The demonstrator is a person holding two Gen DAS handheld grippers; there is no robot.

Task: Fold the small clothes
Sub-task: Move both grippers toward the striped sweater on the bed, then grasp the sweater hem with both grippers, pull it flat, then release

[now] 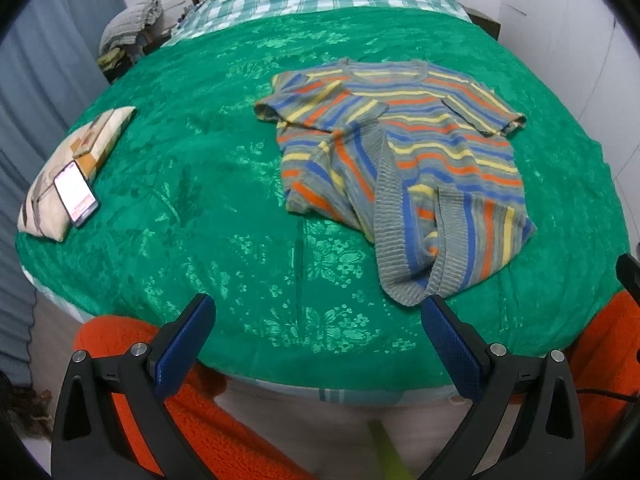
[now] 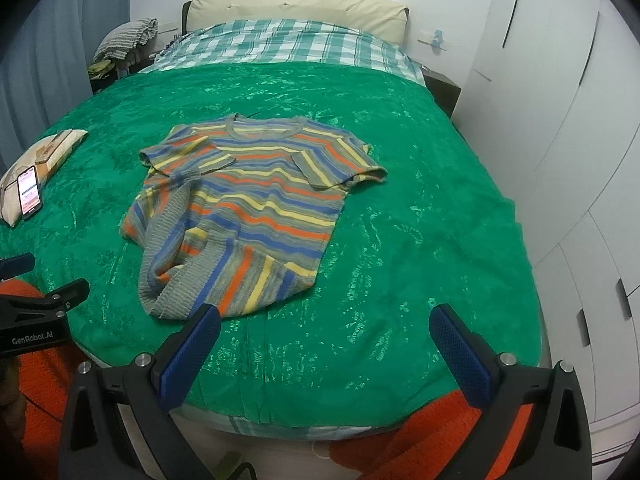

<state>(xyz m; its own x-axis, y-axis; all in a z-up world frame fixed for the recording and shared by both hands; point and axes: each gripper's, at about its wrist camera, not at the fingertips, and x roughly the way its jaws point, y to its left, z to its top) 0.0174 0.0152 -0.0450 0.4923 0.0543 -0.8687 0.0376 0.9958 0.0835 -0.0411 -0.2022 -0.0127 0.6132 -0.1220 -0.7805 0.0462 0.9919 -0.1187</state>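
Note:
A small knit T-shirt (image 1: 404, 152) (image 2: 256, 200), grey with blue, orange and yellow stripes, lies on the green bedspread (image 1: 224, 216) (image 2: 400, 208). Its neck points toward the headboard. The lower hem is rumpled and partly turned over on the near left side. My left gripper (image 1: 318, 312) hovers open over the near edge of the bed, its right fingertip close to the shirt's ribbed hem. My right gripper (image 2: 325, 322) is open too, just short of the hem, holding nothing. The left gripper's body (image 2: 36, 312) shows at the left edge of the right wrist view.
A phone (image 1: 76, 193) (image 2: 30, 190) rests on a cream pillow-like bundle (image 1: 68, 168) at the bed's left edge. A checked sheet (image 2: 280, 44) and headboard lie beyond. White wardrobe doors (image 2: 560, 120) stand to the right. Orange fleece sleeves (image 1: 224, 420) sit below the grippers.

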